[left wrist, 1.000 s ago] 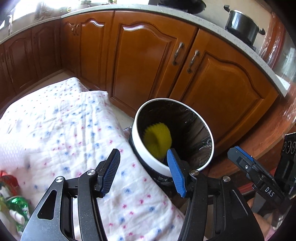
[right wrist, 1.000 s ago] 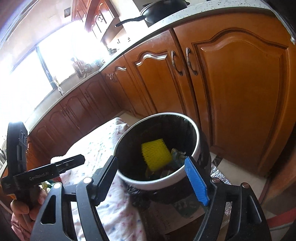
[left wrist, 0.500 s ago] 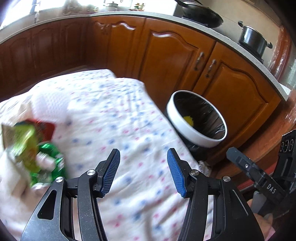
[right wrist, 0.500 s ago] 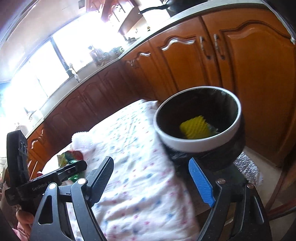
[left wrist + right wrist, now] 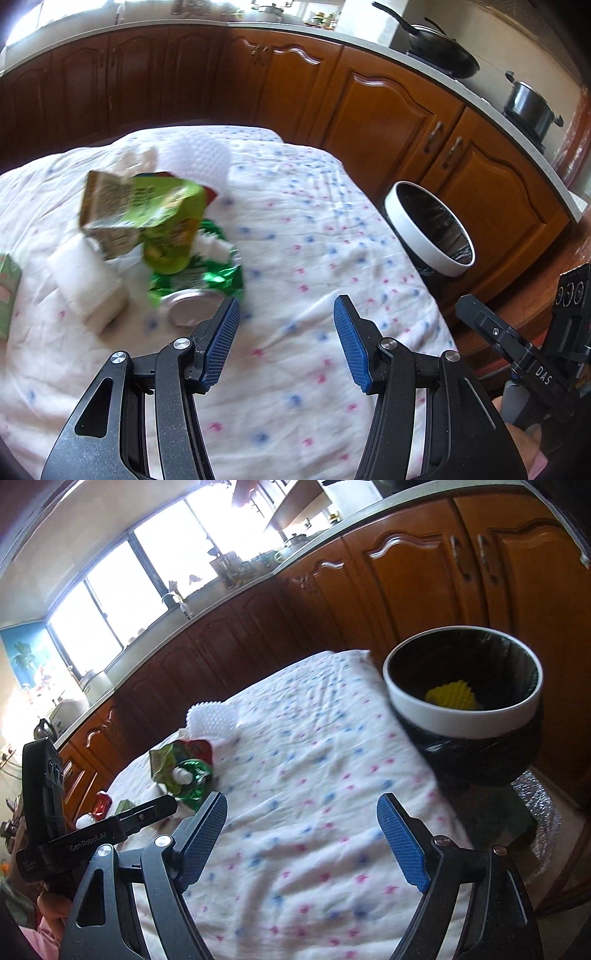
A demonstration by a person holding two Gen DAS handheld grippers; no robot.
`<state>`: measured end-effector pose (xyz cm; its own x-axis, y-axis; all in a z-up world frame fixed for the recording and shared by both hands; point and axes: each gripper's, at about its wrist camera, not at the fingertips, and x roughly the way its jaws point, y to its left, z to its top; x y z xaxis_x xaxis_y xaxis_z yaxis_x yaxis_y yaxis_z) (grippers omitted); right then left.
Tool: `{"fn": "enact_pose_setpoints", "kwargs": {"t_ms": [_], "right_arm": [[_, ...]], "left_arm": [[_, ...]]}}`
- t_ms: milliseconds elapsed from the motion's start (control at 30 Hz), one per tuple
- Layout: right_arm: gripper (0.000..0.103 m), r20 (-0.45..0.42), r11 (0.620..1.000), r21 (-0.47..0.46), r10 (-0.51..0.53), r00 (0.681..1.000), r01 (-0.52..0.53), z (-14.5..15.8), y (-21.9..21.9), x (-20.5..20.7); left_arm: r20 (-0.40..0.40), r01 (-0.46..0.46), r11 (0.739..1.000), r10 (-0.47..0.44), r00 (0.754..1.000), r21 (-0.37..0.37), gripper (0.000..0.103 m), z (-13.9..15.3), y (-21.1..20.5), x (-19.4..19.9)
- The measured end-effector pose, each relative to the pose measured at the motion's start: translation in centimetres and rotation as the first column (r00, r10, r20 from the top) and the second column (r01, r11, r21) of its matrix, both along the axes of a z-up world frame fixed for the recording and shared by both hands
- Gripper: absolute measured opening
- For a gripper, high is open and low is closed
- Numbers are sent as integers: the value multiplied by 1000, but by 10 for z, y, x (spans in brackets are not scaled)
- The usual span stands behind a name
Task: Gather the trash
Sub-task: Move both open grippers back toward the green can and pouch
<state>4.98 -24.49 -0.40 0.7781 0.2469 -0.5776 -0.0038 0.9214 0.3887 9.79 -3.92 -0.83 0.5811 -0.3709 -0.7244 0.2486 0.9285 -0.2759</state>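
Both sets of fingers stood apart with nothing between them: the left gripper (image 5: 286, 339) about half open, the right gripper (image 5: 303, 840) wide. Both pointed at the cloth-covered table (image 5: 314, 258), likely seeking more litter — the wrapper pile (image 5: 159, 229) lay at left. The bin (image 5: 430, 229), right of frame, sat against the table's edge for easy drops.

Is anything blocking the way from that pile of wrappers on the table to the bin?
Nothing visible does. Between the wrapper pile and the bin lies only bare tablecloth, and the bin's mouth is open beside the table's edge.
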Motion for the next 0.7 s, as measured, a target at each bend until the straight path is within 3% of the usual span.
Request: {"fn": "enact_pose_setpoints", "kwargs": {"t_ms": [600, 700], "right_arm": [[85, 18, 984, 23, 177, 984, -178, 9, 66, 33], [84, 30, 976, 33, 214, 976, -215, 12, 78, 45]], "left_arm": [[-21, -186, 983, 186, 982, 3, 53, -6, 86, 2], [-32, -233, 972, 233, 972, 11, 60, -8, 102, 8]]}}
